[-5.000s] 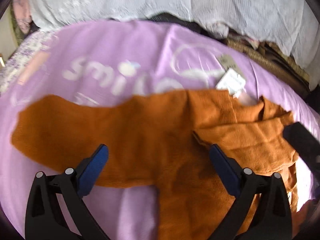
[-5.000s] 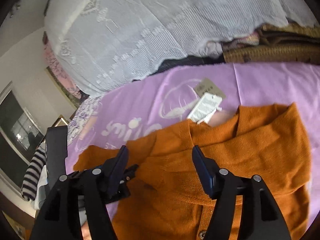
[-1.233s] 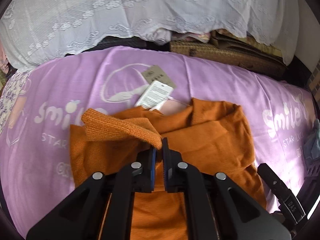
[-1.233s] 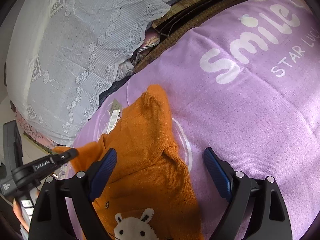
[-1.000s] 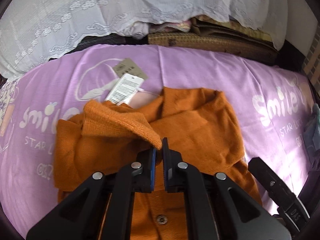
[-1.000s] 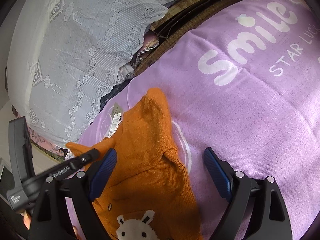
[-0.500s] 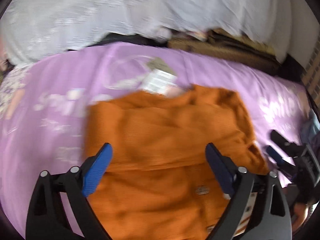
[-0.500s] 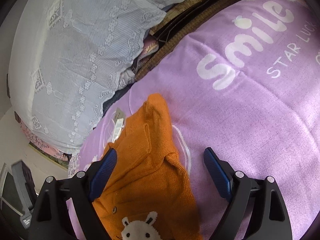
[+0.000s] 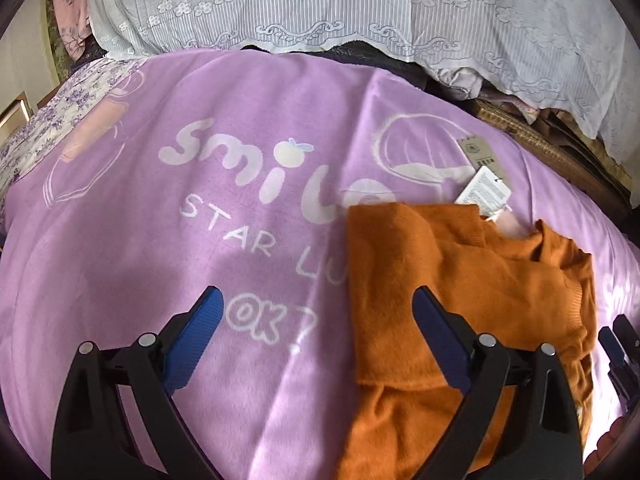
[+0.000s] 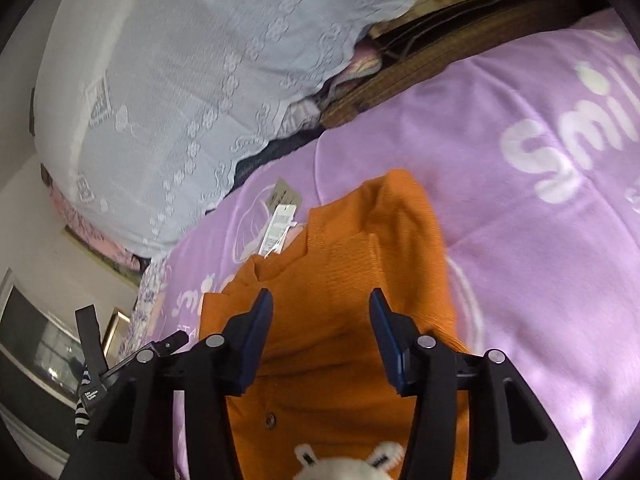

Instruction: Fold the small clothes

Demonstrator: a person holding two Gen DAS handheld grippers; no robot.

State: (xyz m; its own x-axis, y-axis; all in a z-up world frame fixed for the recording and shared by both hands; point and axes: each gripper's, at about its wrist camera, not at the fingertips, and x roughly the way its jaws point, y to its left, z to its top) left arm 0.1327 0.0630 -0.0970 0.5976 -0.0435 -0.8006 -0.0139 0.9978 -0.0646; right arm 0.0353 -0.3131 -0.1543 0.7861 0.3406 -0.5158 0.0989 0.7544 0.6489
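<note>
An orange knitted cardigan point(image 9: 460, 288) lies on the purple blanket point(image 9: 200, 248) with both sleeves folded in over its front. Paper tags point(image 9: 482, 190) stick out at its collar. My left gripper point(image 9: 316, 320) is open and empty, above the blanket at the cardigan's left edge. In the right wrist view the cardigan point(image 10: 360, 272) shows a button and a white rabbit patch point(image 10: 344, 462). My right gripper point(image 10: 320, 316) is open and empty, hovering over the cardigan's chest. The left gripper's tip point(image 10: 168, 344) shows at the left.
A white lace cover point(image 9: 360, 12) hangs along the far side of the blanket, with dark clutter and a woven mat point(image 9: 540, 140) under it. A floral sheet point(image 9: 48, 112) lies at the far left. The blanket carries white "smile" lettering point(image 10: 568, 136).
My left gripper let go of the left sleeve, which now lies folded over the cardigan, opened, and swung left. My right gripper moved from the bare blanket to over the cardigan and narrowed a little.
</note>
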